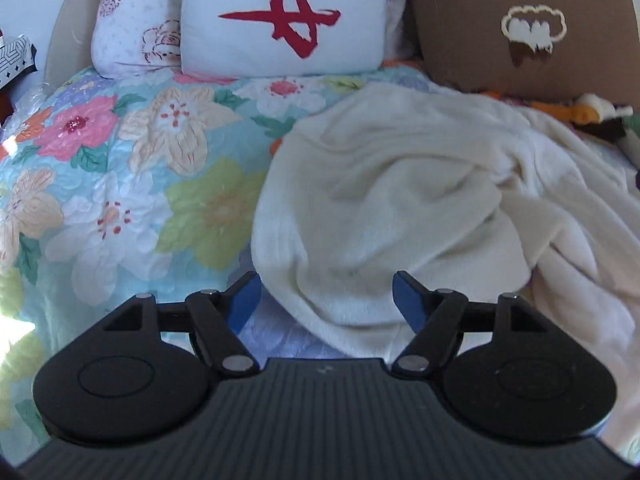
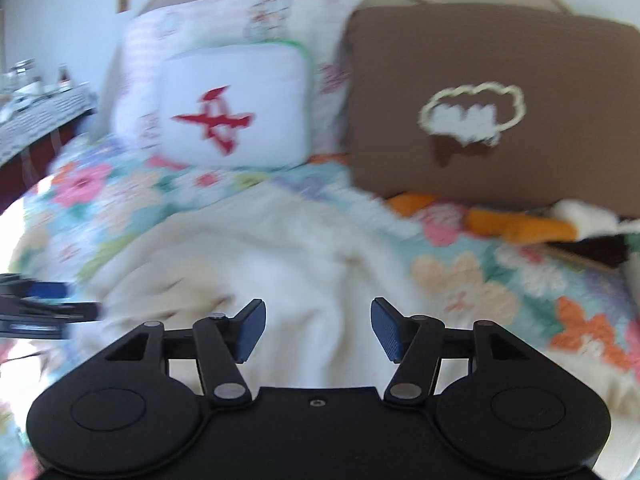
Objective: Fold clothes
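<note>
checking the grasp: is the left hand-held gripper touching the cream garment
Cannot tell. In the left wrist view the left hand-held gripper is open around the cream garment; no contact or gap shows.

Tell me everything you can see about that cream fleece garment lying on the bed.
The cream fleece garment is a plush, off-white piece, soft and fuzzy in look, lying crumpled in loose folds on the floral quilt. Its exact type cannot be told. It sits toward the brown pillow side of the bed, below the white pillow with the red mark. The open left gripper has its blue pads either side of the near edge, not closed on it. The open right gripper hovers over it too.
</note>
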### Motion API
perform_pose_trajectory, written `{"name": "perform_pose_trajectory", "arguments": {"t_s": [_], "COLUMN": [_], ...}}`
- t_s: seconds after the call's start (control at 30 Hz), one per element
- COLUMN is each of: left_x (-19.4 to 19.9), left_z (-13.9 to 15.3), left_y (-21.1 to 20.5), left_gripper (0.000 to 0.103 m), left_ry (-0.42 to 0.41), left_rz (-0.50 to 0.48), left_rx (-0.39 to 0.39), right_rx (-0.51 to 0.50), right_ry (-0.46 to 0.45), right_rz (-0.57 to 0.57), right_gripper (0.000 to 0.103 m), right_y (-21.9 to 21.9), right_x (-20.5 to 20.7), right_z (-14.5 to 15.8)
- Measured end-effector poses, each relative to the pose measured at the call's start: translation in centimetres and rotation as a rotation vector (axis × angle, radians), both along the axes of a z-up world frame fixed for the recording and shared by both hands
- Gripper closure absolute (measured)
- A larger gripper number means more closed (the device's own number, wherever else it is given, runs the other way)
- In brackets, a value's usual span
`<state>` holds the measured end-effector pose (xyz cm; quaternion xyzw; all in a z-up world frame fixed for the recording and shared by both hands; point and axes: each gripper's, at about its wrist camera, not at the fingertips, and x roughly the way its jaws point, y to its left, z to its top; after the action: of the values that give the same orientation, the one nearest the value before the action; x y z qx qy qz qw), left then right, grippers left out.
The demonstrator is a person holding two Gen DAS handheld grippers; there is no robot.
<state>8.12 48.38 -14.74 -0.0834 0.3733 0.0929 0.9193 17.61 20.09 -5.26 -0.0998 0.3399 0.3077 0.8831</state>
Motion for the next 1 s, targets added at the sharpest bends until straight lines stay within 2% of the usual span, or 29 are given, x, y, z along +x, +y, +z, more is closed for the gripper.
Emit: {"name": "perform_pose_trajectory", "arguments": {"t_s": [0.07,0.13,0.17,0.27,0.37,0.43,0.5,0.57,0.63,0.67,0.7,0.77,0.8,0.83,0.87,0.9,1.0], "left_x": [-0.6,-0.8,-1.2,-4.5,-7.6,-9.4,-11.1,-12.3,-13.0,-13.2,-13.6,-15.0,-16.0,-16.7,-17.1,-17.4,-17.4], "left_z": [-0.4,-0.3,-0.1,2.1,4.0,5.1,6.1,6.7,6.9,6.9,7.1,8.3,9.0,9.8,10.1,10.2,8.8], "left_y": [-0.6,-1.1,-1.4,-2.5,-2.5,-2.1,-1.4,-0.7,-0.1,0.1,0.2,0.2,0.5,1.2,1.7,2.2,2.3], "left_gripper": [0.031,0.031,0.031,0.03,0.02,0.02,0.02,0.019,0.019,0.019,0.019,0.019,0.015,0.01,0.005,0.005,0.005], "left_ry": [0.039,0.14,0.172,0.132,0.135,0.15,0.154,0.168,0.207,0.237,0.268,0.27,0.249,0.24,0.245,0.253,0.231], "left_rz": [-0.007,-0.025,-0.019,-0.045,-0.037,-0.034,-0.022,-0.023,-0.027,-0.029,-0.016,0.051,0.063,0.059,0.057,0.057,0.013], "left_rx": [-0.017,-0.048,-0.039,0.082,0.218,0.256,0.243,0.187,0.124,0.119,0.154,0.281,0.323,0.33,0.31,0.276,0.192], "right_rx": [0.037,0.063,0.068,0.044,0.029,0.032,0.025,-0.021,-0.069,-0.083,-0.074,-0.033,-0.019,-0.007,-0.012,-0.027,-0.048], "right_ry": [0.073,0.181,0.241,0.355,0.378,0.39,0.42,0.45,0.504,0.537,0.587,0.691,0.718,0.741,0.736,0.706,0.526], "right_rz": [0.032,0.065,0.087,0.144,0.144,0.138,0.159,0.197,0.242,0.26,0.282,0.338,0.354,0.369,0.374,0.374,0.309], "right_gripper": [0.036,0.027,0.026,0.026,0.026,0.026,0.024,0.024,0.024,0.024,0.024,0.025,0.025,0.025,0.025,0.025,0.024], "right_y": [-0.4,-0.6,-0.8,-2.1,-4.8,-6.4,-7.8,-8.5,-9.1,-9.4,-9.9,-11.0,-11.5,-11.9,-12.3,-12.6,-12.9], "right_x": [-1.9,-3.9,-4.9,-8.1,-11.3,-12.5,-13.5,-14.4,-15.5,-16.0,-16.9,-18.8,-19.6,-20.5,-21.1,-21.7,-22.1], "right_z": [-0.4,-1.6,-2.3,-3.9,-3.7,-2.8,-2.0,-1.3,-0.9,-0.7,-0.4,0.4,0.9,1.5,2.0,2.5,2.6]}}
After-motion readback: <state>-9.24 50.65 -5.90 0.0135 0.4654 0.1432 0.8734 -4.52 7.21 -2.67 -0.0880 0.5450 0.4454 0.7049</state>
